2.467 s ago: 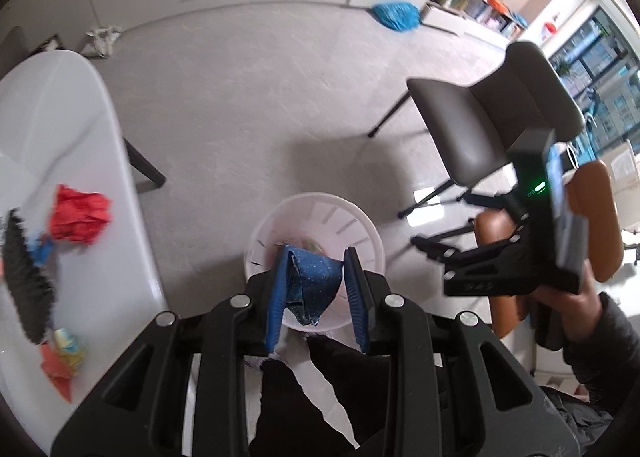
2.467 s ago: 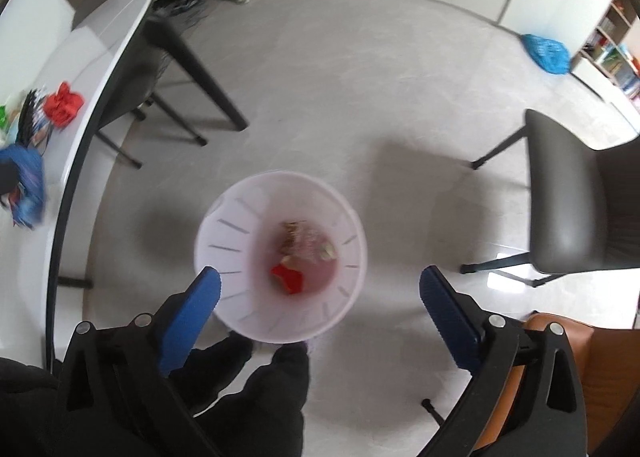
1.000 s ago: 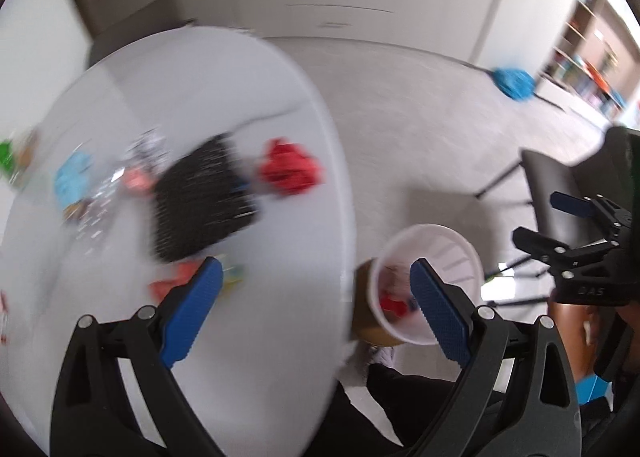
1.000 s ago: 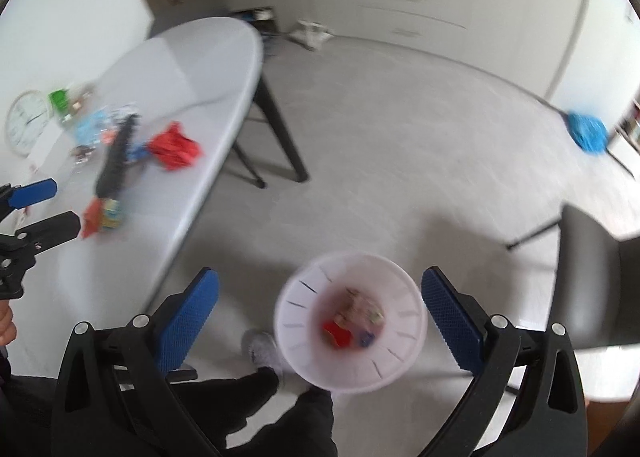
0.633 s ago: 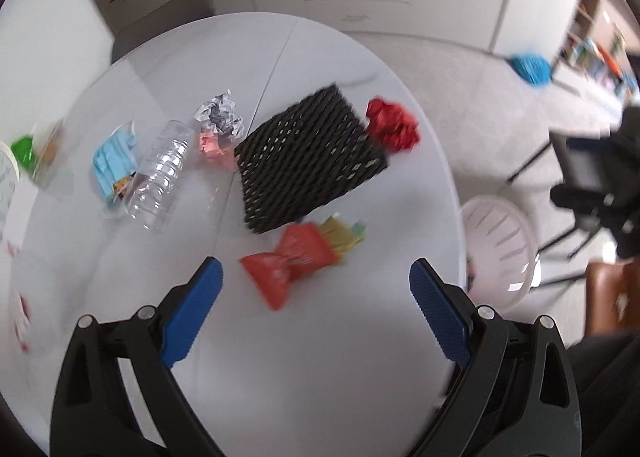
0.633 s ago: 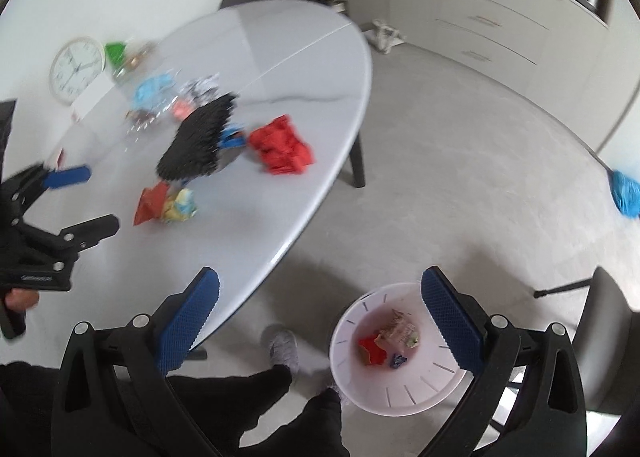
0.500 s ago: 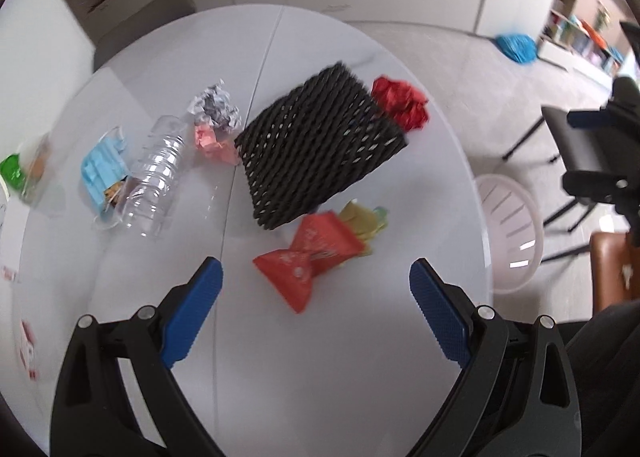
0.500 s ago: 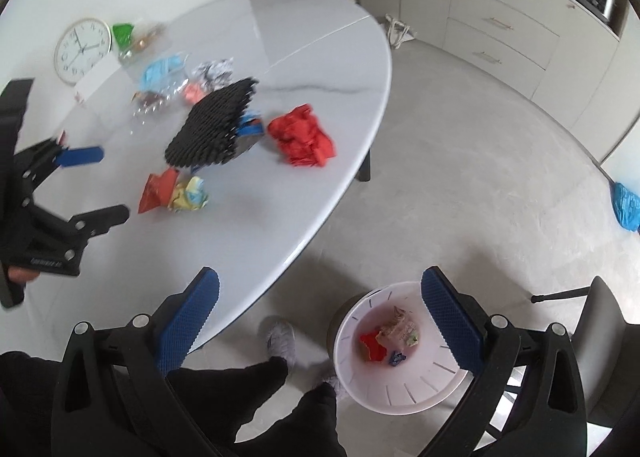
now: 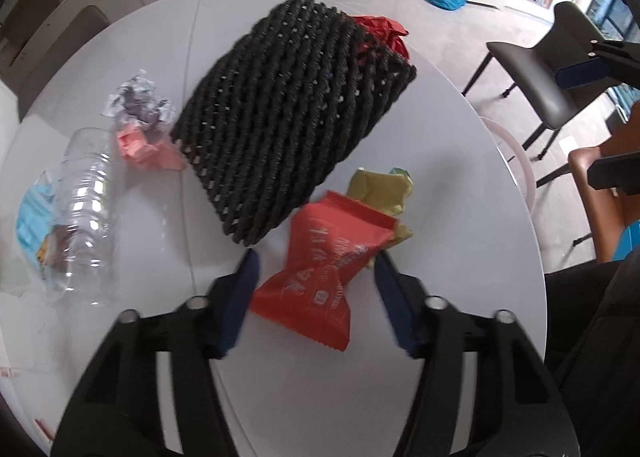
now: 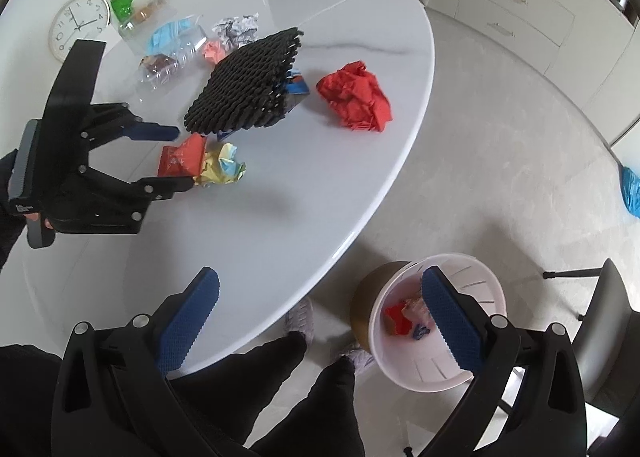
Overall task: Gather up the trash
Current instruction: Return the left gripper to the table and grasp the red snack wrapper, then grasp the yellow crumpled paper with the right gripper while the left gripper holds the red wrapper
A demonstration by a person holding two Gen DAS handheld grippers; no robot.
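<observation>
On the white oval worktop (image 9: 460,257), the red foil snack wrapper (image 9: 324,277) lies beside the black woven mat (image 9: 292,109). The left gripper (image 9: 316,297) jaws are closing around the wrapper, pads not yet pressing; centre them on its body, clear of the crumpled yellow paper (image 9: 380,193). The right gripper (image 10: 320,321) jaws stand released, empty, near the white plastic bin (image 10: 480,369).

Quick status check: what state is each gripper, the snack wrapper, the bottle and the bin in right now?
left gripper: closing around the red snack wrapper, pads not yet pressing
right gripper: open, empty
plastic bottle: crushed, lying on the table
bin: upright, some trash inside
</observation>
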